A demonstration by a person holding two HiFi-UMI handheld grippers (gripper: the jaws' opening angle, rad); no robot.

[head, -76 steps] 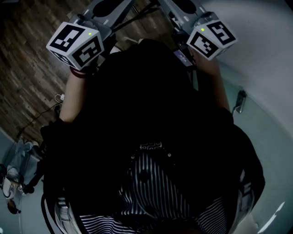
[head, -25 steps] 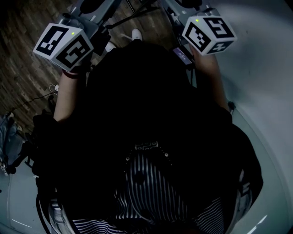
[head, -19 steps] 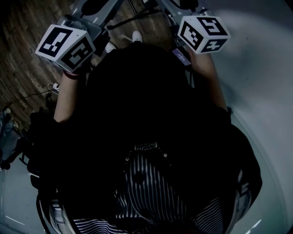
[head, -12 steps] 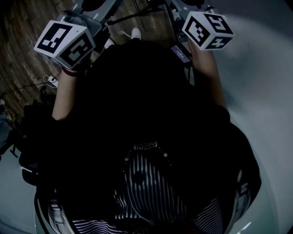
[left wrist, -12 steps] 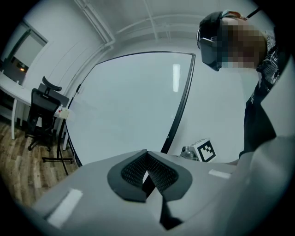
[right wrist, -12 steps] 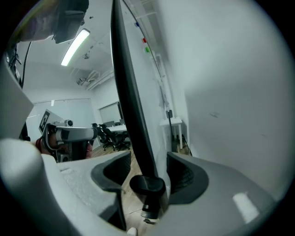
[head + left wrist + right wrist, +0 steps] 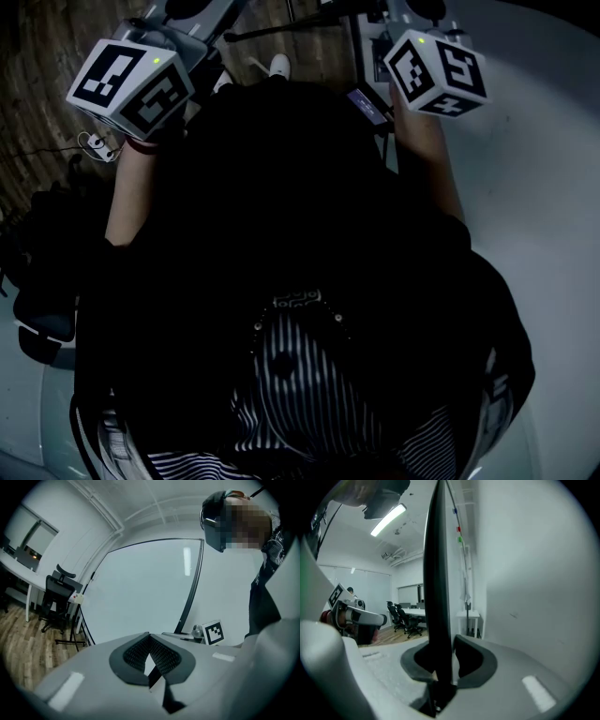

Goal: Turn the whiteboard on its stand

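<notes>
Now, logging left to right.

**Left gripper view:** The wooden floor and an office chair sit at 9 o'clock, well apart from the board. My left claw is at 6 o'clock. Its pad tips meet, so it is closed, with nothing gripped that I can make out. It points at the face of the whiteboard, which fills the centre of this view. The board's black frame runs down its right edge, from 1 towards 4 o'clock. Just beside the frame's lower end, at 4 o'clock, is the right marker cube.

**Head view:** The left marker cube is at 10 o'clock and my dark top fills the middle. The right marker cube is at 1 o'clock.

**Right gripper view:** A ceiling light is at 11 o'clock. The frame shows edge-on, rising from 6 to 12 o'clock straight through my right claw. The jaws have just been closing and now clamp the frame, one pad on each side. A pale wall takes up 1 to 5 o'clock.
</notes>
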